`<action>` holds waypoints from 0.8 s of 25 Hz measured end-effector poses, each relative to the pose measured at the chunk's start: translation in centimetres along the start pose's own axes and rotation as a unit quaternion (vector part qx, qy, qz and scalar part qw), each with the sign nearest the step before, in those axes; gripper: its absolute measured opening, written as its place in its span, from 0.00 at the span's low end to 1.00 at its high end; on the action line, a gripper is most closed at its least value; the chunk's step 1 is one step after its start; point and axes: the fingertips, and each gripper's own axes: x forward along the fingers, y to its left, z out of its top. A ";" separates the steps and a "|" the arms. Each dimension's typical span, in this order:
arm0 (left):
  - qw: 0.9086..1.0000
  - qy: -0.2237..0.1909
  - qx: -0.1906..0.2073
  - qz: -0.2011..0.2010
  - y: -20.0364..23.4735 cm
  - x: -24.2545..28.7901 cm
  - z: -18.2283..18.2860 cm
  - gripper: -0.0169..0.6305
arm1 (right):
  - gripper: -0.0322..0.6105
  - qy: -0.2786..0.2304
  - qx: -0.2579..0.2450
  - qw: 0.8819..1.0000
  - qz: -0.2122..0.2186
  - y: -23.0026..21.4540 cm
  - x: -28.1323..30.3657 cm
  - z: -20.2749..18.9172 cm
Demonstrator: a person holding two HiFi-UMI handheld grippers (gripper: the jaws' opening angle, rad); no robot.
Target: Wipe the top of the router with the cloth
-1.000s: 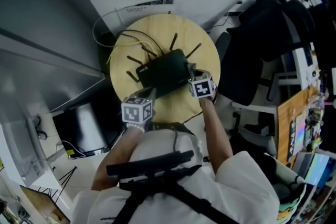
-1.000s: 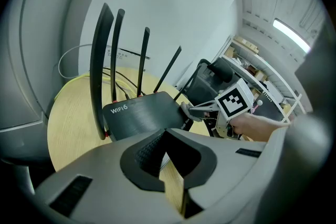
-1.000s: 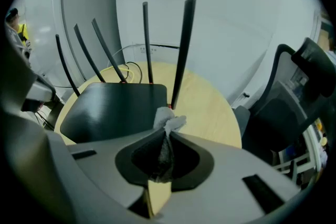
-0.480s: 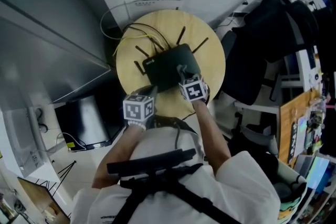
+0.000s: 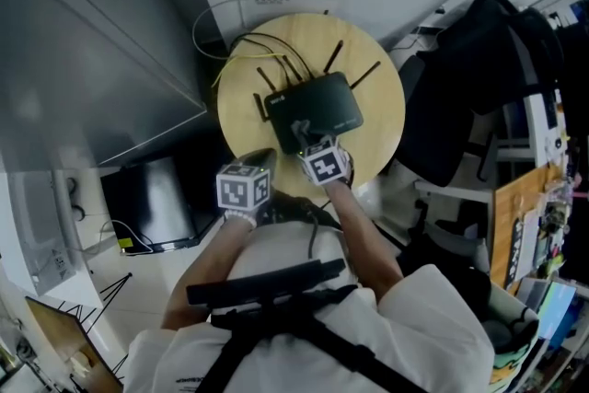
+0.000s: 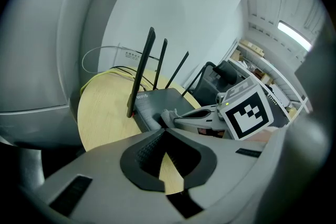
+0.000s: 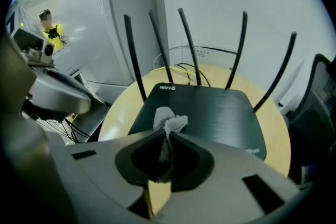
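My right hand-held gripper (image 7: 167, 134) is clamped shut on a small pale cloth (image 7: 169, 122). Its own view shows the cloth pinched deep between the jaws, with a crumpled tuft poking past the tips onto the top of the black router (image 7: 210, 113), near the router's front edge. That view alone also shows the white "WIFI6" print on the router and five thin black antennas (image 7: 186, 39) standing up along its far side. My left hand-held gripper (image 6: 164, 131) has its jaws closed tip to tip with nothing between them. It hangs over the near part of the round wooden table (image 6: 102, 118), just beside the router and apart from it. Its view catches my right hand-held gripper from the side, marker cube (image 6: 247, 113) facing out, with the cloth tip touching the router's top. Only the head view takes in the whole table, with the router near its middle and yellow and black cables (image 5: 244, 51) looping behind it toward the wall.
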 end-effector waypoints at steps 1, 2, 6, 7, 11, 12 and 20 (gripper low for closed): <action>1.000 -0.001 0.000 0.001 0.1 -0.2 0.0 0.01 | 0.11 0.001 -0.002 1.000 0.004 0.6 0.1 0.0; 1.000 -0.001 0.002 0.002 0.2 -0.5 0.0 0.01 | 0.11 0.002 -0.003 1.000 0.008 1.1 0.1 -0.1; 1.000 0.000 -0.002 0.004 0.6 -1.0 -0.6 0.01 | 0.11 -0.002 -0.006 1.000 0.020 2.8 0.1 -0.1; 1.000 0.001 -0.002 0.004 0.6 -1.1 -0.8 0.01 | 0.11 -0.004 -0.005 1.000 0.022 3.1 -0.1 0.0; 1.000 -0.004 0.008 0.005 0.3 -1.8 -0.3 0.01 | 0.11 -0.009 0.002 0.999 0.031 4.2 -0.7 -0.2; 1.000 -0.005 0.009 0.005 0.3 -1.9 -0.2 0.01 | 0.11 -0.008 0.005 0.999 0.033 4.4 -0.8 -0.4; 1.000 -0.006 0.010 0.004 0.3 -1.9 0.0 0.01 | 0.11 -0.010 0.006 0.999 0.041 4.8 -0.6 -1.0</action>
